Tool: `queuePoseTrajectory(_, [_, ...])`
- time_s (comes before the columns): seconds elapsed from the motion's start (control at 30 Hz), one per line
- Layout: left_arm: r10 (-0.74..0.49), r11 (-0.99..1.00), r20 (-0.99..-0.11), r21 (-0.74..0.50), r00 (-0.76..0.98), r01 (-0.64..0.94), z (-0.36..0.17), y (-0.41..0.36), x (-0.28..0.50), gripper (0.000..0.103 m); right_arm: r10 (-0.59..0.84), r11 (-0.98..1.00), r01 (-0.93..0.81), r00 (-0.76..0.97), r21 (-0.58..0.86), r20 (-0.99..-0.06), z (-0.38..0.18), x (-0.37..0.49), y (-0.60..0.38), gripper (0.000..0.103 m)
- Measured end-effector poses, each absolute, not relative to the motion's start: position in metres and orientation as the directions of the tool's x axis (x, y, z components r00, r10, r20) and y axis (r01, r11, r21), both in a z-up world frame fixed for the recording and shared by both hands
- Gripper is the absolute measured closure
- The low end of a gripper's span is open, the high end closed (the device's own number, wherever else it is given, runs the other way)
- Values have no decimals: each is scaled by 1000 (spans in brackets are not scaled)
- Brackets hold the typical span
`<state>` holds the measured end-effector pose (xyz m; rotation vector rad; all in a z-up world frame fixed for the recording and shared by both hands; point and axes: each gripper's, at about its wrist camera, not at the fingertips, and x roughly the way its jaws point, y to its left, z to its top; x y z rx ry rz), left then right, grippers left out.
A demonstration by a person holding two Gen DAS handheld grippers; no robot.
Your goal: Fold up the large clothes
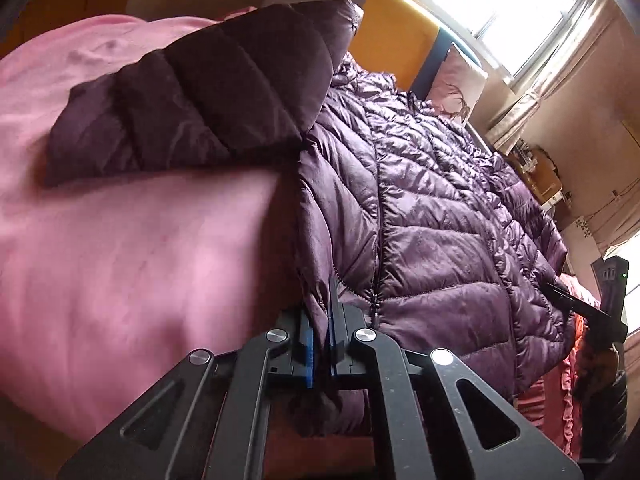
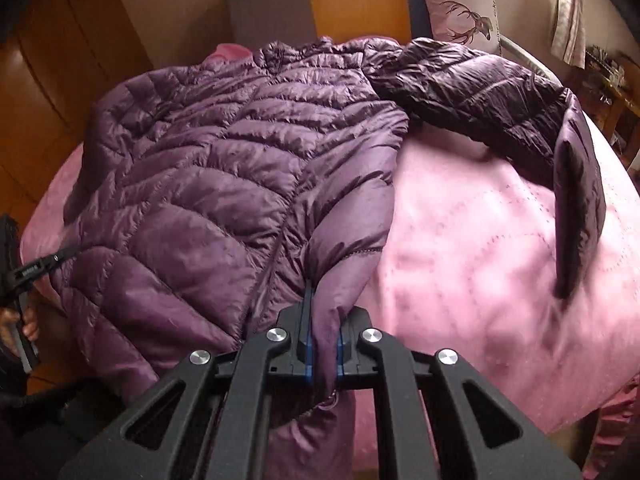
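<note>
A purple quilted puffer jacket (image 1: pixel 440 208) lies front up, zipped, on a bed with a pink sheet (image 1: pixel 120 260). One sleeve (image 1: pixel 192 92) spreads out to the side over the sheet. My left gripper (image 1: pixel 320 312) is shut on the jacket's bottom hem, with the fabric pinched between its blue pads. In the right wrist view the jacket (image 2: pixel 200 160) fills the left half, and its other sleeve (image 2: pixel 520 100) curves off to the right. My right gripper (image 2: pixel 326 320) is shut on the opposite hem corner. Each gripper also shows at the other view's edge: right gripper (image 1: pixel 576 304), left gripper (image 2: pixel 44 266).
An orange headboard (image 1: pixel 392 40) and a pillow with a deer print (image 2: pixel 464 8) stand at the bed's far end. A bright window (image 1: pixel 500 0) with curtains is behind them. A wooden wardrobe (image 2: pixel 60 80) lines one side, and a cluttered shelf (image 1: pixel 536 168) the other.
</note>
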<state>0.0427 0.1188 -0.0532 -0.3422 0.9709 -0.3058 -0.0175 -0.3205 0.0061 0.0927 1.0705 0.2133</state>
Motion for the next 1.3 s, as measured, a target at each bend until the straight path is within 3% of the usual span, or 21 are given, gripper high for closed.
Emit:
queuePoseTrajectory(0.17, [-384, 918, -784, -381, 489, 109, -60, 111, 11, 99, 141, 990, -88, 441, 114, -886, -14, -32, -322, 94])
queuePoseTrajectory(0.23, [-370, 925, -786, -360, 495, 120, -55, 105, 7, 95, 112, 993, -80, 455, 85, -883, -8, -26, -320, 87])
queuePoseTrajectory(0.27, [-364, 927, -781, -357, 507, 116, -49, 109, 7, 91, 90, 995, -76, 476, 61, -875, -2, -25, -317, 73])
queuePoseTrajectory(0.3, [-362, 926, -774, -362, 520, 105, -46, 114, 8, 79, 71, 996, -75, 503, 39, -861, 5, -23, -316, 55])
queuePoseTrajectory(0.33, [-347, 926, -757, -370, 554, 73, -38, 128, 9, 56, 51, 997, -72, 540, 14, -840, 13, -21, -312, 47])
queuePoseTrajectory(0.4, [-246, 937, -724, -348, 645, -33, -23, 161, 5, 23, 41, 996, -84, 597, -12, -801, 29, -16, -301, 35])
queuePoseTrajectory(0.47, [-134, 935, -703, -324, 699, -146, -14, 193, 6, 22, 80, 994, -107, 633, 16, -770, 38, -12, -287, 23])
queuePoseTrajectory(0.57, [-2, 883, -706, -334, 709, -330, -10, 255, 22, 22, 154, 984, -172, 636, 55, -756, 39, 5, -253, 23])
queuePoseTrajectory(0.67, [39, 855, -714, -339, 699, -393, -15, 292, 50, 20, 219, 971, -212, 622, 108, -752, 35, 23, -223, 23])
queuePoseTrajectory(0.83, [-22, 824, -725, -403, 688, -398, -32, 318, 103, 17, 279, 956, -242, 592, 163, -756, 24, 40, -180, 21])
queuePoseTrajectory(0.9, [-78, 819, -727, -437, 683, -372, -42, 319, 123, 17, 297, 951, -247, 578, 183, -760, 20, 49, -167, 21])
queuePoseTrajectory(0.97, [-105, 838, -738, -426, 666, -341, -48, 313, 138, 32, 292, 953, -244, 579, 179, -761, 19, 57, -158, 21])
queuePoseTrajectory(1.0, [-128, 862, -752, -407, 647, -302, -51, 307, 149, 66, 288, 954, -243, 583, 175, -760, 18, 62, -153, 21])
queuePoseTrajectory(1.03, [-129, 887, -766, -373, 630, -271, -52, 299, 153, 85, 291, 953, -246, 584, 176, -758, 17, 65, -148, 21])
queuePoseTrajectory(1.1, [-50, 925, -770, -276, 636, -260, -45, 295, 155, 98, 293, 952, -255, 582, 172, -759, 13, 73, -140, 21])
queuePoseTrajectory(1.3, [127, 860, -758, -237, 639, -452, -27, 355, 123, 100, 258, 955, -270, 568, 119, -781, -12, 84, -126, 15])
